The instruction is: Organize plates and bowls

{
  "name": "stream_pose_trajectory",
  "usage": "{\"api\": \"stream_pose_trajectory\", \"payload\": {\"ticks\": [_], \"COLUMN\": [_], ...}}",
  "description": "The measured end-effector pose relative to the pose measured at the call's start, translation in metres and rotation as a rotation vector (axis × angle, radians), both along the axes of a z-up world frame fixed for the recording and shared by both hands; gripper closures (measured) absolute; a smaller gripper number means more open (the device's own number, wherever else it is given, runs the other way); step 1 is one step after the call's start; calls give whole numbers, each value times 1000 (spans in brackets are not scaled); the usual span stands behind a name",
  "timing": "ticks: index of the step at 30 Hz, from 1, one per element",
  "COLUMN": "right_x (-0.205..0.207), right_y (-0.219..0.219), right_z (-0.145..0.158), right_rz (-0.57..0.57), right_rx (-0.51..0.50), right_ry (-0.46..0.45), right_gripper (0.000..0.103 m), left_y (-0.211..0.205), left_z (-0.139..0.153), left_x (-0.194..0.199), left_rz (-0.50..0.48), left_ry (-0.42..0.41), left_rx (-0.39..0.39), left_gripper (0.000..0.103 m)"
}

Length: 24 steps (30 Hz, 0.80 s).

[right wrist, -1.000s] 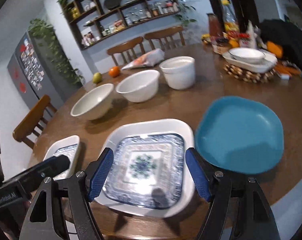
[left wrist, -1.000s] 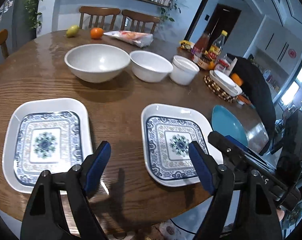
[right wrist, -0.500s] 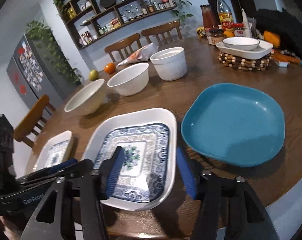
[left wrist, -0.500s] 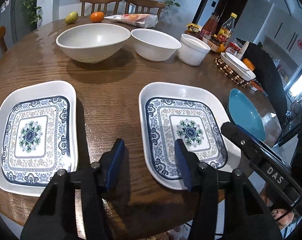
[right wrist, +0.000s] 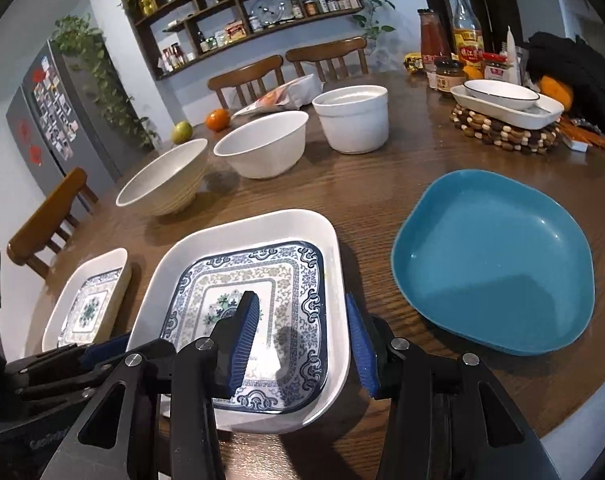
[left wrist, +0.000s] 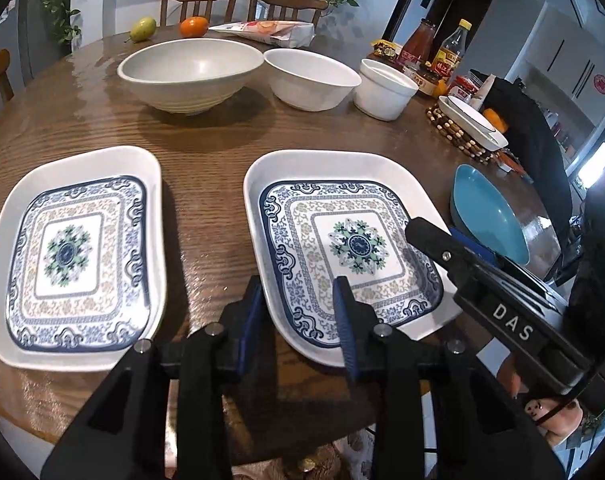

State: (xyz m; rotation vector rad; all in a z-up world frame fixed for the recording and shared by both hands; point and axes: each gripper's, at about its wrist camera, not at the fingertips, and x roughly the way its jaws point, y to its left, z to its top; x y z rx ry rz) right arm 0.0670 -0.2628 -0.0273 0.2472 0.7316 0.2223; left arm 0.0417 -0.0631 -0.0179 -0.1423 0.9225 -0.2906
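Two square white plates with blue patterns lie on the wooden table: the left plate and the middle plate. A teal plate lies to the right. Three white bowls stand behind: large, medium, small. My left gripper straddles the middle plate's near left rim, partly closed. My right gripper straddles its near right rim, partly closed. I cannot tell whether the pads touch the plate.
A white dish on a beaded trivet, sauce bottles and jars, an orange, a green fruit and a snack bag sit at the back. Wooden chairs stand behind. The table's front edge is close.
Both grippers have moved forward onto the middle patterned plate and their jaws have narrowed from wide open to either side of its rim.
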Motion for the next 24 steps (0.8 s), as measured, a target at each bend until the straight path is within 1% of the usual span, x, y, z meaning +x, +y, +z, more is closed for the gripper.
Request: {"api": "stream_pose_trajectory", "payload": {"ticks": [6,11,13,15,16,18,21,22,23,24], "right_x": [-3,-3,-2,-2,-2,-4,-9,-10,-12,-13], "right_y": [5,8,8,8,8,4,0,0,0,1], "right_z": [3,0,0,0,1,5,16,20,25,28], "right_rz": [16,21,23,21,18,8,-7,-10,-13,-13], "right_rx": [-14,-17,-16,-12,-6,12,34,40,48,53], "right_ry": [-8,10,13,16,17,7,-32,-43,-57,-68], "right_gripper": [56,56,56,56,56,56,55,49,40,37], "left_y": [-3,0,1,2,4,6,18,23,30,38], "left_z": [0,-3,-3,-2,1,6,18,21,25,29], "left_x": [-7,-6,-6,-6,-7,-10,-16,-17,-19,-20], "left_rz": [-3,4,5,2,8,25,45,52,63,79], "left_ry": [-15,-5,-1,2,-8,-33,-82,-92,-104,-118], "left_rx": [32,24,12,0,-2,8,-1,-8,-18,-27], "left_gripper": [71,71,68,60,57,46,40,39,37,34]}}
